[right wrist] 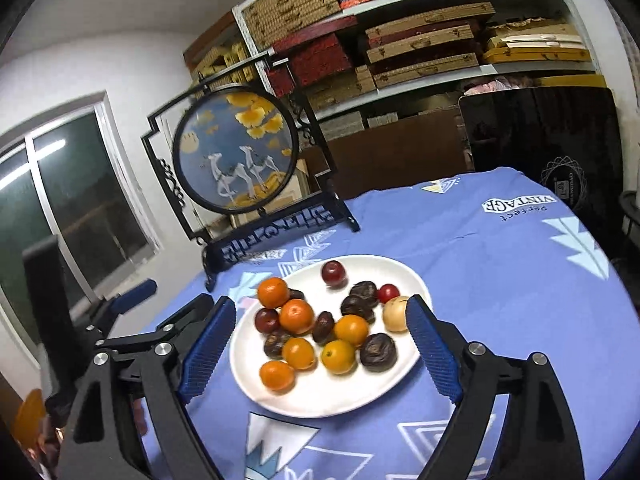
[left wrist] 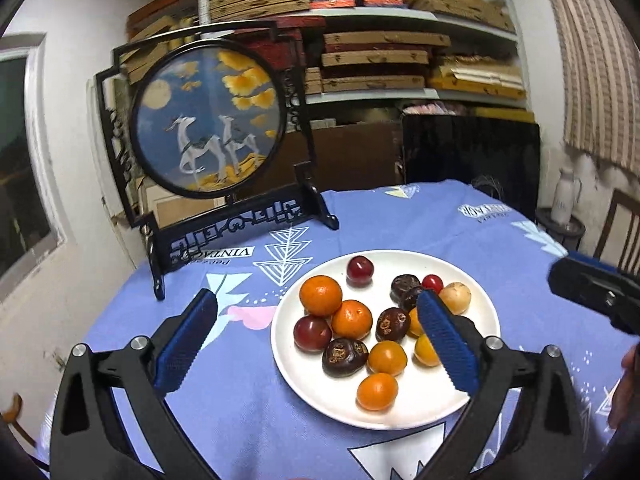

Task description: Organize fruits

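Just fruits [left wrist: 352,319] between spread fingers [left wrist: 448,342]

Round white ceramic plate [left wrist: 472,392] flat on counter, ahead of and between left fingers [left wrist: 184,344], its right side under the right-hand finger. Heaped on it:
- smooth orange mandarins [left wrist: 321,295], two touching at plate's left, smaller ones toward near rim [left wrist: 377,391]
- dark red glossy plums [left wrist: 312,333], one nearest left finger, one [left wrist: 360,271] alone at far rim
- wrinkled dark brown dried fruits [left wrist: 345,357], scattered centre
- small red cherry tomato [left wrist: 433,282], far right
- pale yellow-tan round fruit [left wrist: 456,298], just beside right finger tip.
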`<state>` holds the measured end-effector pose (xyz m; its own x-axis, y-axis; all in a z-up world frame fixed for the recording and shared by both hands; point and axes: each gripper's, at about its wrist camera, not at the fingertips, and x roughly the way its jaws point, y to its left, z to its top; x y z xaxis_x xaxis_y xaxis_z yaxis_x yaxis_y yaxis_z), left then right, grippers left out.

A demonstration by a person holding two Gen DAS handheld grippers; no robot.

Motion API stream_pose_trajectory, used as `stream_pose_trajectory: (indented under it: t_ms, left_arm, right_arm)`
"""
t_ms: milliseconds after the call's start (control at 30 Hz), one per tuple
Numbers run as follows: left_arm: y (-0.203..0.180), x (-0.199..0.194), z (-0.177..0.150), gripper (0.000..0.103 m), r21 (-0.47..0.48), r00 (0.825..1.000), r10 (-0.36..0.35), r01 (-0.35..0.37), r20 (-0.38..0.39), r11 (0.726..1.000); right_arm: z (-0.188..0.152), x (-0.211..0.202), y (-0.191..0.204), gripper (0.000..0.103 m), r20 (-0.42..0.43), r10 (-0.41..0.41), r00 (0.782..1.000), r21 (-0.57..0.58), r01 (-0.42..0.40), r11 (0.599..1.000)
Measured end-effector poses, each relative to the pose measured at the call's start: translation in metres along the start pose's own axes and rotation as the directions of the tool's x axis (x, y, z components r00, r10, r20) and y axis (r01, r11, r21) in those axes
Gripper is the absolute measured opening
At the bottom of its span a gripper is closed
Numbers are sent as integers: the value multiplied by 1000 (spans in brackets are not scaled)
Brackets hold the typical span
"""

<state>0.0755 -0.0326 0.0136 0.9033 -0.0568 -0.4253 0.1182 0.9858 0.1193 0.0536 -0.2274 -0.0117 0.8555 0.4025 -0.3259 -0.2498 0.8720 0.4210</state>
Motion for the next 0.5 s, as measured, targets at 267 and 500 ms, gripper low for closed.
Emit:
stream_pose_trajectory:
  t_ms: [267,500]
  left_arm:
    - [19,22,-21,98,-96,1000,27,-27,-2,995]
    - [5,3,-27,98,-27,997,30,-28,65,999]
  right_arm:
    - [-25,2,5,88,77,8,997,-4,-8,1000]
    - [-33,-7,34,88,125,20,992,-140,-3,990]
